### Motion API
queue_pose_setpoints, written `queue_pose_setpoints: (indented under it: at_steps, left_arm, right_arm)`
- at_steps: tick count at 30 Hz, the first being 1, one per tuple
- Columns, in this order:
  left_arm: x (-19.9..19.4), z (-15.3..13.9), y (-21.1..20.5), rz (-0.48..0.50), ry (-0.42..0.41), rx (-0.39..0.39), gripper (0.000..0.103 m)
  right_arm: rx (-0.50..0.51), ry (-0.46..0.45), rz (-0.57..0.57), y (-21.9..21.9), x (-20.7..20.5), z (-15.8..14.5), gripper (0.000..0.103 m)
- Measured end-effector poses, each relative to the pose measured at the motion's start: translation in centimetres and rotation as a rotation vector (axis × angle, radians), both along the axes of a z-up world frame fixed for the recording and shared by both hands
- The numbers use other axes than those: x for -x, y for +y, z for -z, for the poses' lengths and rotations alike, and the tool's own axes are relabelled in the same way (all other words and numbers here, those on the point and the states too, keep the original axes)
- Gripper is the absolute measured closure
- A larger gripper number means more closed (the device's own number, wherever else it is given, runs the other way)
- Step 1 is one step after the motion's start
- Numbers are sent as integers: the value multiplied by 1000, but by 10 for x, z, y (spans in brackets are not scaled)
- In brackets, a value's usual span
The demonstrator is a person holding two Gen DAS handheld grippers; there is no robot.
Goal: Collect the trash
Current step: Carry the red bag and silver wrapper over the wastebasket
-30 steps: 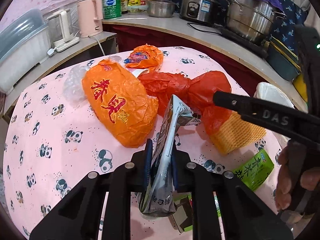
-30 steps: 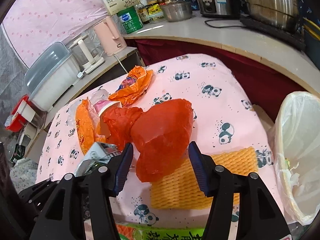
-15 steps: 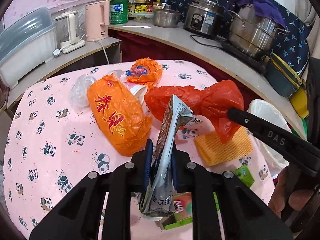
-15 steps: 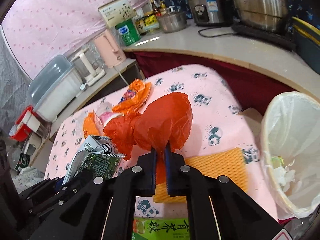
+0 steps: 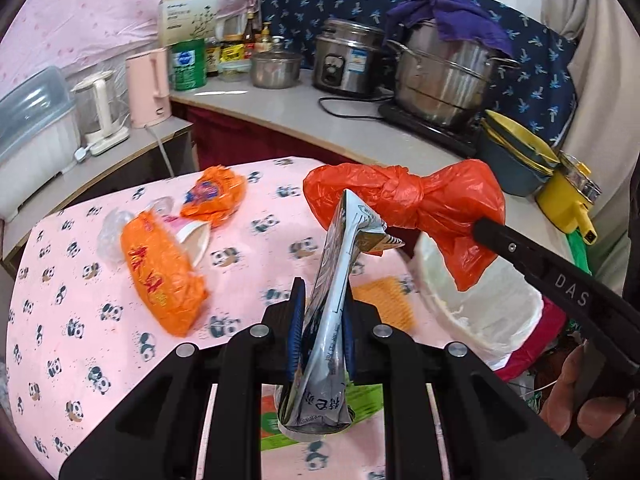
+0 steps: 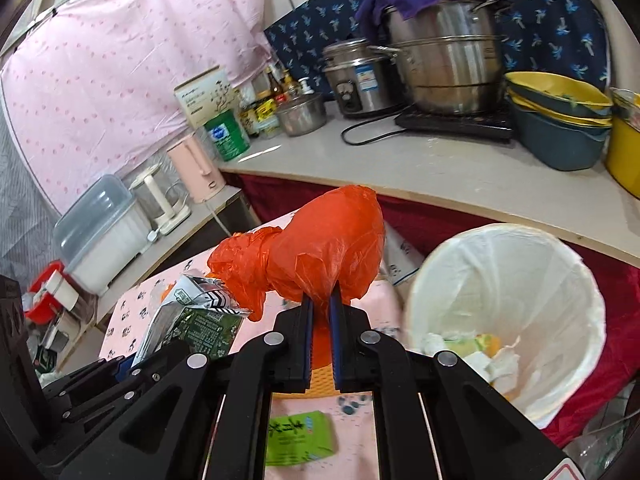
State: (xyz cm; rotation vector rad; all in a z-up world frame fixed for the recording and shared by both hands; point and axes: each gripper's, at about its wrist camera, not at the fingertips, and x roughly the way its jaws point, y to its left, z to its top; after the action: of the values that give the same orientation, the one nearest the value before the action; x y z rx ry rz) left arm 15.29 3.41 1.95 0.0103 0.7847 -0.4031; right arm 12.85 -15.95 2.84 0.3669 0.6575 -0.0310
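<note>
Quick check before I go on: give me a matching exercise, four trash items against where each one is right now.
Items:
1. red knotted plastic bag
2. silver snack wrapper
3. green packet
4. white tissues

Places:
A. lying on the panda tablecloth
B. inside the lined trash bin
C. pinched in the left gripper
D. pinched in the right gripper

Pairs: 1-D, 2-C, 3-A, 4-B

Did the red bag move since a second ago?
Yes. The red bag, pinched in the right gripper, went up off the pink table and sideways toward the white bin.
</note>
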Motion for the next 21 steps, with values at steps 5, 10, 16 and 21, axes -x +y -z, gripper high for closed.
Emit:
queue_pose_setpoints:
  at_steps: [5, 10, 16, 21]
  left_arm:
    - [11, -9, -36, 61, -14, 3, 87]
    - [21, -12, -73, 120, -14, 1, 87]
    - [30, -7, -116, 191, 4, -5, 87]
    - [33, 4, -145, 235, 30, -15, 87]
  right_arm:
    - [-9, -17, 71, -38, 24, -5, 96]
    - [-19, -23, 150, -78, 47, -4, 96]
    - [-32, -18, 244, -124, 74, 4, 96]
    - [-39, -9, 318, -154, 91, 12, 96]
